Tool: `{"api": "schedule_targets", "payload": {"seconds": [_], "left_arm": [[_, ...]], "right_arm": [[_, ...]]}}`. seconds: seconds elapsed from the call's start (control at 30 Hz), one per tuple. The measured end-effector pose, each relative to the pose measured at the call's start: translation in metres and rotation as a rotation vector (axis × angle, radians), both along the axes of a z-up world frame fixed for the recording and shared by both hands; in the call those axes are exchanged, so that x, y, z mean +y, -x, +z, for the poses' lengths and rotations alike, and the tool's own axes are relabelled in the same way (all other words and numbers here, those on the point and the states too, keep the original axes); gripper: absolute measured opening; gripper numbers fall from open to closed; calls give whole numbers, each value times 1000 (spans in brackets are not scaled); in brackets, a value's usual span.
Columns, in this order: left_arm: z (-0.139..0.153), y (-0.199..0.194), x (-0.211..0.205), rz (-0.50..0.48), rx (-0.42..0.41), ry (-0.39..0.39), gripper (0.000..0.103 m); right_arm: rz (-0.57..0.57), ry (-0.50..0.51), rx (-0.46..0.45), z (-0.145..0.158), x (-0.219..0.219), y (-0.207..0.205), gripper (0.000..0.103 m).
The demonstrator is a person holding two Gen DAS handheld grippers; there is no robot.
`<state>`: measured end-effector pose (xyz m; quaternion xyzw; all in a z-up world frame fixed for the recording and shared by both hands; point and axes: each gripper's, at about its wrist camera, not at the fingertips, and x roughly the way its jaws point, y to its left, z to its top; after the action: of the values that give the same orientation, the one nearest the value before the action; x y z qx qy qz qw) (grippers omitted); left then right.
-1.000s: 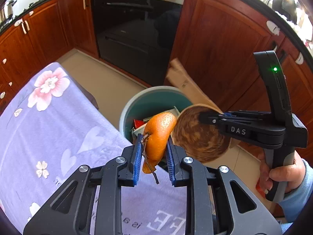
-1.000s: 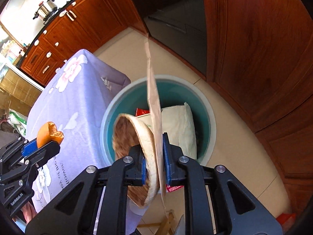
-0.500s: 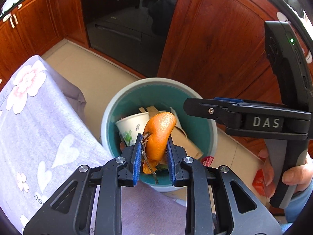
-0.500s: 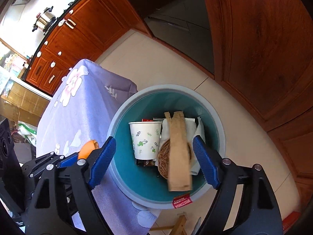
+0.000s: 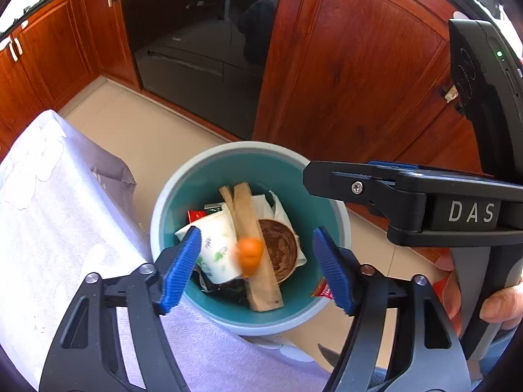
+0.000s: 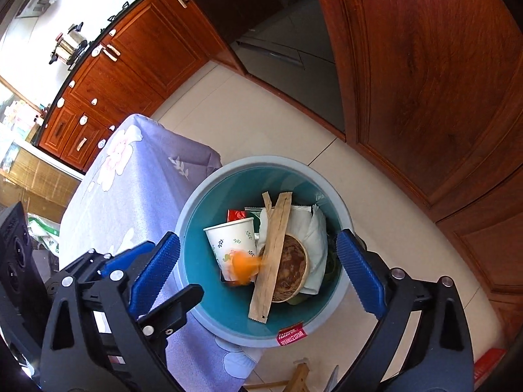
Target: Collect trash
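Note:
A teal trash bin stands on the floor beside the table. In it lie a white paper cup, a long brown paper sleeve, a brown bowl and white tissue. An orange peel shows blurred in mid-air over the cup. My left gripper hangs above the bin, jaws opening, nothing between the pads. My right gripper is also over the bin, jaws opening and empty.
A table with a lilac flowered cloth sits left of the bin. Red-brown wooden cabinets and a dark oven door stand behind. A person's hand grips the right tool's handle. Beige tiled floor surrounds the bin.
My right gripper opened and let the bowl and paper sleeve fall into the bin. My left gripper then opened and released the orange peel, which is falling toward the cup.

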<state>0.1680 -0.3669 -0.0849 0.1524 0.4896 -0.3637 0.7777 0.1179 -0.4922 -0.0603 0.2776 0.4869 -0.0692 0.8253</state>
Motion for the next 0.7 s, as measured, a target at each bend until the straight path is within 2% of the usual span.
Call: {"api": "schedule_targets", "payload": {"seconds": [0.03,0.17,0.4,0.7], "left_arm": [[2,-1,0,7,-1,-5,79],[7,-2,8,48,-15,-11,98],[19,5,28,100,-23,-15,99],[45,28,74,180,-87,4,99]], "right_arm": [[0,0,-2,1,0,1,93],[12,6,-15,6,4,3,93],[45,38,-37,22,14,10,96],[101,133,-105,63,37,35,96]]}}
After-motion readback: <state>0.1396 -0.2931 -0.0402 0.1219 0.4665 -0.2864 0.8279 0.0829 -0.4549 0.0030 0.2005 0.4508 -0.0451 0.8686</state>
